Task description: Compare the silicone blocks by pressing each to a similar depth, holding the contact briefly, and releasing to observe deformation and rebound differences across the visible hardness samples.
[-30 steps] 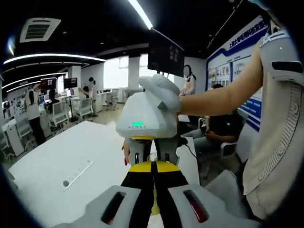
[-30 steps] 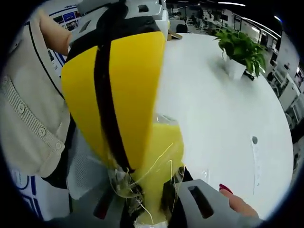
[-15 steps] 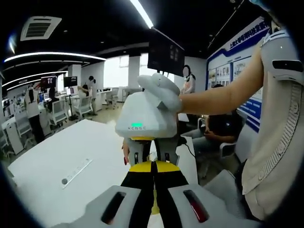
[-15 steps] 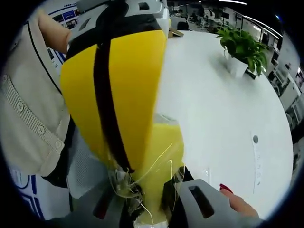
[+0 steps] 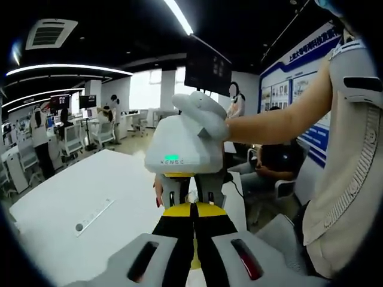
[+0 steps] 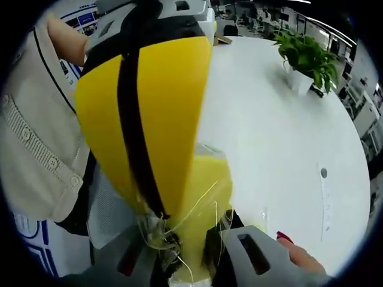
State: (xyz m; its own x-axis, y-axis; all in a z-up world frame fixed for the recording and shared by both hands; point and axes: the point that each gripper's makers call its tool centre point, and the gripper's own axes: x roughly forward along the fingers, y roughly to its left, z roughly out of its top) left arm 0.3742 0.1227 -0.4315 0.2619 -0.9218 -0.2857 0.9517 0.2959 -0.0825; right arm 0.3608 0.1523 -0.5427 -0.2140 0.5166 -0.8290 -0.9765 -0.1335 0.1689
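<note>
White counter [image 5: 72, 197] is spreading across both views, big and mostly bare. Person's beige shirt [image 5: 353, 179] is filling the right side of the left gripper view, arm reaching in to the right tool [image 5: 190, 200], which is facing the camera from just ahead.

Left tool [image 5: 192, 251]: yellow jaws with a black seam are lying pressed together, clenched, pointing at the right tool. In the right gripper view the left tool [image 6: 143, 119] is looming large, its yellow tips coming down onto the block [image 6: 200, 203].

Block is yellow, in clear wrap, sitting upright between the right tool's [image 6: 194, 263] jaws at the bottom of the right gripper view; that tool is grasping it. Left tool's tips are touching the block's upper left side.

Potted plant [image 6: 305, 60] is standing far off on the counter. A pale ruler-like strip [image 5: 96, 216] is lying flat on the counter, well apart from the tools. Fingertip with a red nail [image 6: 293, 251] is showing beside the right tool.
</note>
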